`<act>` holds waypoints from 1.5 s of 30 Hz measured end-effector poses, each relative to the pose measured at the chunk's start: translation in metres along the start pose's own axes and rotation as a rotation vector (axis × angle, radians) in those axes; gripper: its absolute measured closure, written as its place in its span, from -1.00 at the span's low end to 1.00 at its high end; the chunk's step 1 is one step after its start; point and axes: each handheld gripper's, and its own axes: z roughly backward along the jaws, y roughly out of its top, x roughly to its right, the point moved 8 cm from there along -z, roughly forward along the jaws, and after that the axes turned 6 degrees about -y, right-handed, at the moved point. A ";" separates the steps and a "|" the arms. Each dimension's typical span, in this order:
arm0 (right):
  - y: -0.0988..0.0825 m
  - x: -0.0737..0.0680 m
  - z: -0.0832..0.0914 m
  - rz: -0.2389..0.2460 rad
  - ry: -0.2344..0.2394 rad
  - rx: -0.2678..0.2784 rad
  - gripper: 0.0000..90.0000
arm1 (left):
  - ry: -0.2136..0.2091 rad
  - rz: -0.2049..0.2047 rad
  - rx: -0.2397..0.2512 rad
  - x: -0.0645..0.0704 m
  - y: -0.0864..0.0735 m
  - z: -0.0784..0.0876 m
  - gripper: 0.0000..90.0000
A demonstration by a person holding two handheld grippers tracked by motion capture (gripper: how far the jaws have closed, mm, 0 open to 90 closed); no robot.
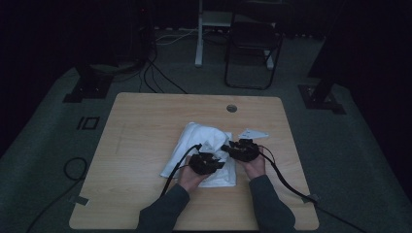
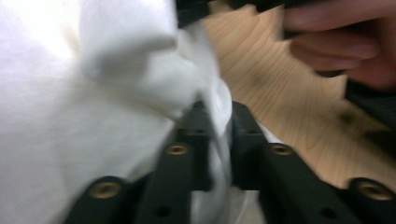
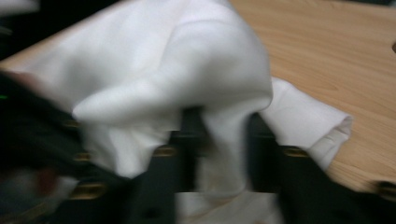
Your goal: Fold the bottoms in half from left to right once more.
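A crumpled white cloth (image 1: 199,138) lies on the wooden table (image 1: 145,121) in front of the person. My left gripper (image 1: 214,164) rests at the cloth's near edge, held by the left hand. In the left gripper view its jaws (image 2: 217,112) stand close together with a fold of the cloth (image 2: 93,116) pinched between them. My right gripper (image 1: 228,146) is at the cloth's right side. In the right gripper view, which is blurred, a bunched fold of the cloth (image 3: 163,60) fills the gap of the right gripper (image 3: 219,116).
The other hand (image 2: 336,46) shows close by in the left gripper view. A round cable hole (image 1: 231,108) sits near the table's far edge. A folding chair (image 1: 252,48) and loose cables (image 1: 160,77) are on the dark floor beyond.
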 end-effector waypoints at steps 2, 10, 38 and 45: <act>0.001 0.007 -0.009 -0.024 -0.032 -0.012 0.89 | 0.002 -0.022 0.032 0.009 0.010 0.014 0.43; 0.006 0.030 -0.021 -0.080 -0.062 -0.024 0.90 | 0.329 -0.082 0.243 -0.025 0.059 0.114 0.23; 0.032 0.023 0.003 -0.010 -0.067 -0.026 -0.20 | 0.347 0.071 0.058 -0.082 -0.021 0.047 0.50; 0.031 0.055 -0.009 -0.056 -0.139 -0.095 0.89 | 0.352 0.044 0.061 -0.080 -0.021 0.048 0.49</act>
